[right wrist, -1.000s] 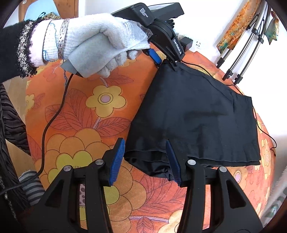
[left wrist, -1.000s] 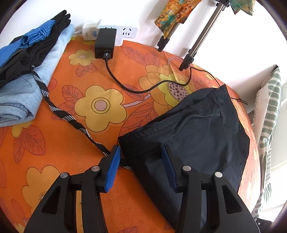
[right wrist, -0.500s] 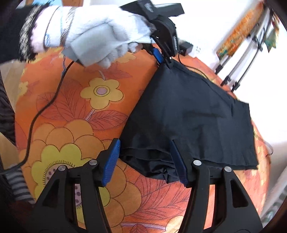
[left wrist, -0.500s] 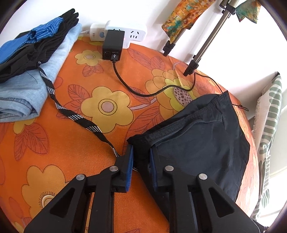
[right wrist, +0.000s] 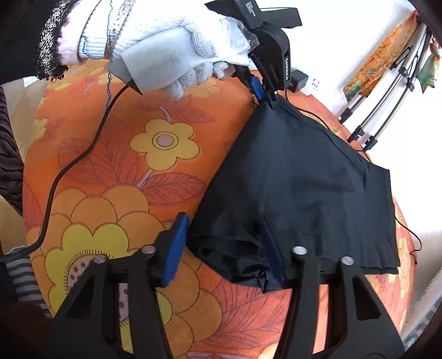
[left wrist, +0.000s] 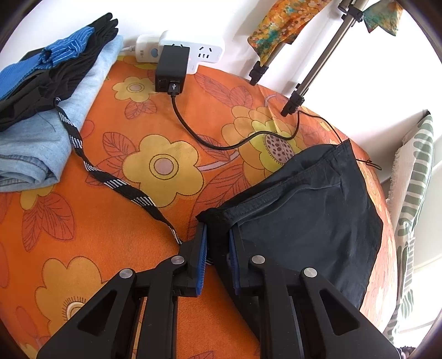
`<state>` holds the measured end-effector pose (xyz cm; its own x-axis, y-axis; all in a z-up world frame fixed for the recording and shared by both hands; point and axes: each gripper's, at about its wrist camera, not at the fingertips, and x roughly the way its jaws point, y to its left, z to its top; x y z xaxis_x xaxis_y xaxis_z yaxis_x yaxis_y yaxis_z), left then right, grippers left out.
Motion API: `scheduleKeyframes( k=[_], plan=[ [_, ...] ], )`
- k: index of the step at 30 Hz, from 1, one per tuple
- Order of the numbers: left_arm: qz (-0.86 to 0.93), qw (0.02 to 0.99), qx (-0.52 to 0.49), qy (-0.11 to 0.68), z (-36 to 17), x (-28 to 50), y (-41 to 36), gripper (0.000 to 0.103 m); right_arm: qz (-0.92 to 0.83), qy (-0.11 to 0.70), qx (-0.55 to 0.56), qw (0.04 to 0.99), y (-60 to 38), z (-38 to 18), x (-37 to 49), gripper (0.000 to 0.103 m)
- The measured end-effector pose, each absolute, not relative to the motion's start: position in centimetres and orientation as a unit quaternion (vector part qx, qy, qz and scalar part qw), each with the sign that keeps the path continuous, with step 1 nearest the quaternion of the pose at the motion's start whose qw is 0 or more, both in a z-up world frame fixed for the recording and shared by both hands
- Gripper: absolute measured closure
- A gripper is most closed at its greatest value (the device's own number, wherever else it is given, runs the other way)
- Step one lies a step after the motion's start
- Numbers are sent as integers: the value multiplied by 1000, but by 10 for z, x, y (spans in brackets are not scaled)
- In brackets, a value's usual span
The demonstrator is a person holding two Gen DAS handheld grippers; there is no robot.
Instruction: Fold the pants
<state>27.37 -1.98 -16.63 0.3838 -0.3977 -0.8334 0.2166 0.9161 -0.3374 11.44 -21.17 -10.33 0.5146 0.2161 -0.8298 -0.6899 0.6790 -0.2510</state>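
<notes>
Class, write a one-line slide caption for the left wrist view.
Left hand-held gripper pinching a corner of the folded dark pants on a flowered orange cloth.

Bright white wall (left wrist: 234, 24), floral tablecloth (left wrist: 124, 210)

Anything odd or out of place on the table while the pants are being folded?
Yes. A black-and-white strap trails from the clothes pile across the orange cloth and ends under the left gripper, which pinches the pants corner. A charger cable snakes beside them.
</notes>
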Motion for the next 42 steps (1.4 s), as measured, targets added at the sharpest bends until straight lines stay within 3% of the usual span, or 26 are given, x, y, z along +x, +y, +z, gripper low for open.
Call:
scheduleKeyframes(
  k=[2,8,26,42],
  plan=[
    [-187,827,-86,523,-166,274,-20,90,283,414,-288,816,-210,-105,117,77],
    [-187,826,-92,524,-167,275,-19,90,284,417,-272,820,-212,-99,118,94],
    [-183,834,-115,508,-129,286,-26,96,271,360,-198,870,-248,-22,137,97],
    [-185,853,-60,485,-74,293,-82,96,244,320,-133,906,-316,27,160,97]
  ],
)
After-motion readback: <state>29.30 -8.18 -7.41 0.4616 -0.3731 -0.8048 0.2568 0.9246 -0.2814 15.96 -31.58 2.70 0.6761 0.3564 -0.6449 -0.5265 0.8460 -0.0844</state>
